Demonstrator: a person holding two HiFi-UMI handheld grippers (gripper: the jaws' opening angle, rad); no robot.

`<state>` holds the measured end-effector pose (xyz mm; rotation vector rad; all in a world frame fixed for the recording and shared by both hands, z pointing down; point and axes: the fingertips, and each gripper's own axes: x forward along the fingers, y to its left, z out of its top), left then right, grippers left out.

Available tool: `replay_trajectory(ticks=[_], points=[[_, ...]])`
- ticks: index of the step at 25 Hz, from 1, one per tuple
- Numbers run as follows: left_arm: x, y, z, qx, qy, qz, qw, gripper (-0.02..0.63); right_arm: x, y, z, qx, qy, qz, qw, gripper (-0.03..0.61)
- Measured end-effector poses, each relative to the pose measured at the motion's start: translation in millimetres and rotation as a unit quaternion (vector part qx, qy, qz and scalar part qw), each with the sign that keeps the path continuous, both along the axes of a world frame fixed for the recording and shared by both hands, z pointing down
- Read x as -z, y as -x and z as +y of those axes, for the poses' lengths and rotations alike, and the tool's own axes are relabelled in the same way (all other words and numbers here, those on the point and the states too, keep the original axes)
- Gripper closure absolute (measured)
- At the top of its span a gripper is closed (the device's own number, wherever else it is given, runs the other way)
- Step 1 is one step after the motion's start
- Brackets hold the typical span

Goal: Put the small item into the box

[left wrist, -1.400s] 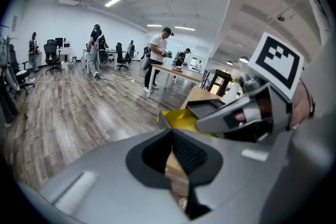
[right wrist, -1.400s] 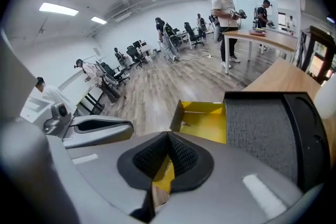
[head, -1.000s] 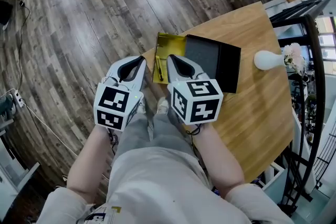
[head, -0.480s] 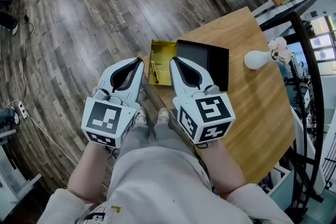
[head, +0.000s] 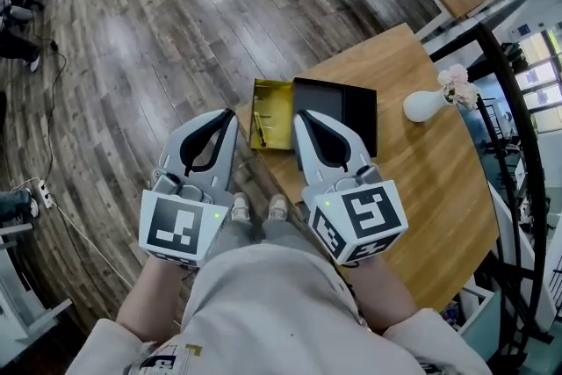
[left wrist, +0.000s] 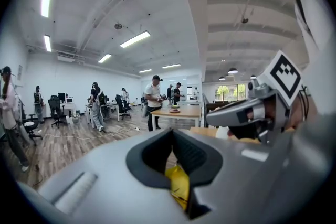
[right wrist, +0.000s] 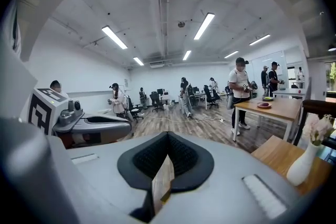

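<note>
Both tools have backed off toward the body since a second ago. Nearest, the grey left tool (head: 231, 114) and grey right tool (head: 298, 116) are each pinched closed on nothing. At 12 o'clock past them, the thin gold stick (head: 259, 128) lies in the shallow gold tray (head: 277, 105), with the open black box (head: 336, 104) just at the tray's 3 o'clock. The tray sits at the edge of the round wooden worktop (head: 426, 180), so I reckon a closed-jaw poke could knock it to the floor.

Light wooden surface (head: 430, 180): shallow yellow open box (head: 279, 105) at its left corner, black rectangular tray (head: 338, 101) touching the box's right side. Thin yellow stick (head: 259, 124) inside the box, leftward. White bulb-shaped vase (head: 424, 105) well right of the tray.
</note>
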<state>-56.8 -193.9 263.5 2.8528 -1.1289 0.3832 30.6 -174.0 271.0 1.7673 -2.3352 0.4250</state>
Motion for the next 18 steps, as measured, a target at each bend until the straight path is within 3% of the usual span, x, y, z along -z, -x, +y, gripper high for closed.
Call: replay_trajectory(ticks=[3,9,18], points=[[3.3,0.9,9.0,-0.003,-0.01,-0.011,0.9999,0.612,5.0,-2.6,6.3,-0.002,-0.008,0.012,1.0,0.578],[12.8,7.6,25.3,0.005,-0.019,0.007,0.9998,0.611,6.3,-9.2,17.9,-0.002,-0.011,0.014,1.0,0.578],[2.1,12.8,28.9,0.008,-0.002,0.001,1.0,0.611,5.1,-8.1,32.5,0.012,-0.017,0.035,0.999,0.578]])
